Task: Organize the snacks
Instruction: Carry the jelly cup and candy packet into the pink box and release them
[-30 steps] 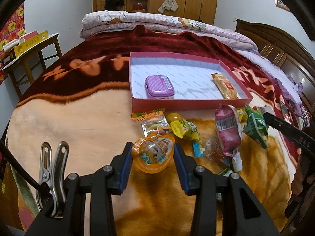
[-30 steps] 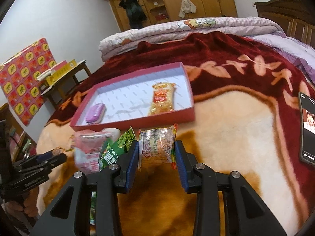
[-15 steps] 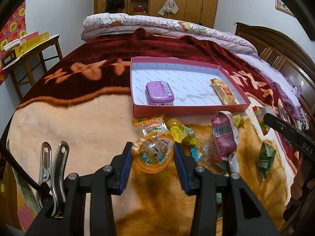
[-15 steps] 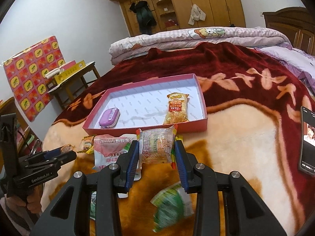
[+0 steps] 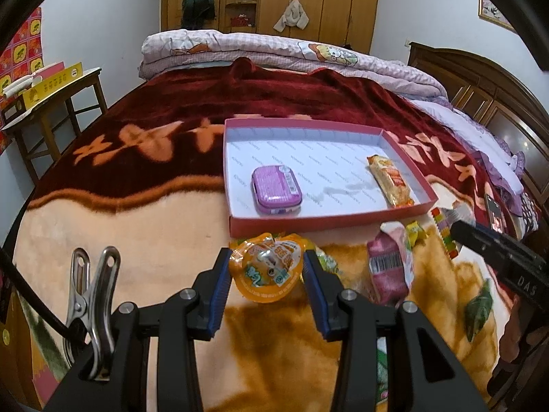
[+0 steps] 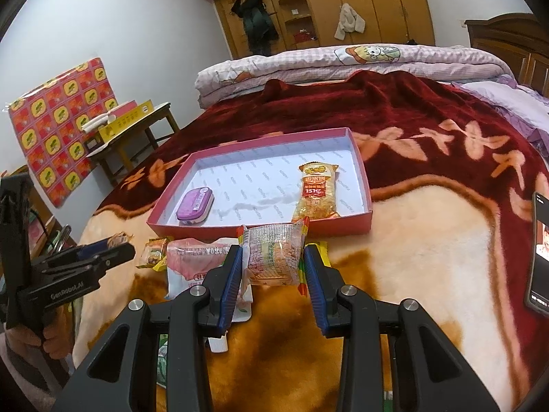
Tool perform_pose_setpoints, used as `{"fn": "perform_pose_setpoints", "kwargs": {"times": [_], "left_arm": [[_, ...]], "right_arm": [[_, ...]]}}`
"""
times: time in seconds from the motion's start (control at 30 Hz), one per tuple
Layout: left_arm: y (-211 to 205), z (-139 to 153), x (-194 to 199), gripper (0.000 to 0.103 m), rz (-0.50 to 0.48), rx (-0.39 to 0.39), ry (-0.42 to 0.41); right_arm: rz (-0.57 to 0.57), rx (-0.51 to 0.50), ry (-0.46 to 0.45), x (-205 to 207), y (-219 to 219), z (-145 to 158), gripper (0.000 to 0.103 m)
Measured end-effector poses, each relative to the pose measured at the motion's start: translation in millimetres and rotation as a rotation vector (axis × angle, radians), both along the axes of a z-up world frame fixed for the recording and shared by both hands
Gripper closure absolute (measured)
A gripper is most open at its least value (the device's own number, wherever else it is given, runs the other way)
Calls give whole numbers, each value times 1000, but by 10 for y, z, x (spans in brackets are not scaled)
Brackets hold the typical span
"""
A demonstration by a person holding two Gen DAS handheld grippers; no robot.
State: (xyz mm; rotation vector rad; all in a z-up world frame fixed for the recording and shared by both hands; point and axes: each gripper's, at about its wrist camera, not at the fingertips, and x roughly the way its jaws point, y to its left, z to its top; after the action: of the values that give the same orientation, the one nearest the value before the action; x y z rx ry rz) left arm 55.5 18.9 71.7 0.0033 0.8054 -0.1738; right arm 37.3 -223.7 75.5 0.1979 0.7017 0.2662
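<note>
An orange jelly cup [image 5: 267, 271] is clamped between the blue pads of the left gripper [image 5: 267, 274], held just short of the near wall of the pink tray [image 5: 329, 221]. A clear snack packet [image 6: 274, 255] is pinched in the right gripper [image 6: 272, 271] — likewise before the tray. Beyond the fingers, inside the tray, a purple tin [image 5: 276, 189] and a long orange packet [image 6: 317, 192] are seen lying apart. Further packets are scattered beside the fingers on the blanket [image 5: 103, 226].
</note>
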Motion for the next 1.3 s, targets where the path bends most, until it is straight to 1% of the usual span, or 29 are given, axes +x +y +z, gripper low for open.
{"fn": "perform_pose_setpoints", "kwargs": {"times": [0.47, 0.7, 0.93, 1.07, 1.17, 1.3], "left_arm": [[-406, 58, 488, 60, -83, 5, -10], [-569, -31, 743, 60, -126, -7, 20], [-631, -162, 924, 60, -139, -2, 48], [-670, -259, 1012, 60, -147, 12, 59], [-727, -269, 1014, 60, -151, 57, 28], [-773, -296, 1036, 60, -149, 99, 4]], "right_arm": [[29, 6, -6, 272, 107, 56, 66], [34, 11, 6, 446, 151, 38, 66], [34, 19, 20, 594, 161, -11, 66], [38, 23, 31, 668, 188, -58, 66], [42, 24, 38, 714, 203, -87, 66], [45, 19, 41, 769, 234, -120, 66]]}}
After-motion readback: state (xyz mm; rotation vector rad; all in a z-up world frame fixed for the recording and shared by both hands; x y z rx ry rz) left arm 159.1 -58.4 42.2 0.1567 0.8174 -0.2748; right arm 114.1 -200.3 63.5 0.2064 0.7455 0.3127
